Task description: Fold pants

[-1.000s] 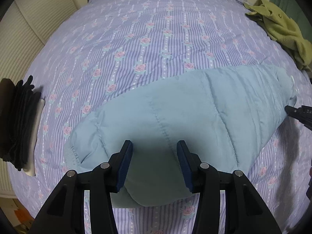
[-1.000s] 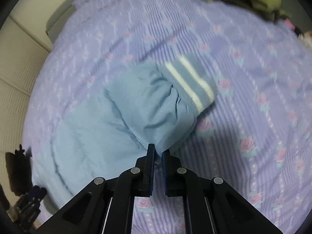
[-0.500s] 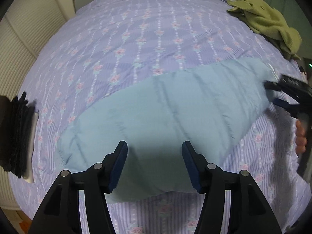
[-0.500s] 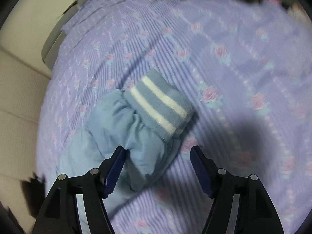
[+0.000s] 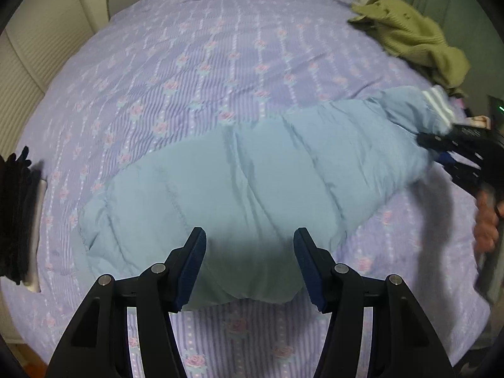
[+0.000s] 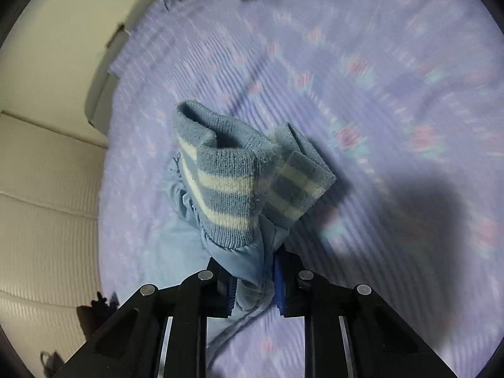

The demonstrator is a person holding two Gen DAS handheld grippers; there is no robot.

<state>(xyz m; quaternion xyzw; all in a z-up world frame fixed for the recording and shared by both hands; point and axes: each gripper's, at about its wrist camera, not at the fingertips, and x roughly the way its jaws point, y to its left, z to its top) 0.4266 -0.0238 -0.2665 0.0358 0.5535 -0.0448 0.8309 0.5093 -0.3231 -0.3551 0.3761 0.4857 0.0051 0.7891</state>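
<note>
Left gripper wide open, holding nothing, hovering over the near edge of the pants at 6 o'clock in the left wrist view. Pants are light blue, quilted, lying flat across the bedspread from about 8 o'clock to 2 o'clock. Cuff end with white stripes sits at 2 o'clock, where the right gripper meets it.

Right wrist view: right gripper nearly closed, fingers pinching a bunch of pants fabric just below the ribbed cuffs. Two striped cuffs stand up ahead of the fingers toward 12 o'clock, one open-mouthed, the other beside it at 2 o'clock, touching. This view is motion-blurred away from the cuffs.

Other stuff: olive green garment on the bedspread at 1 o'clock, well apart from left gripper; stack of black clothing at 9 o'clock on the bed edge
</note>
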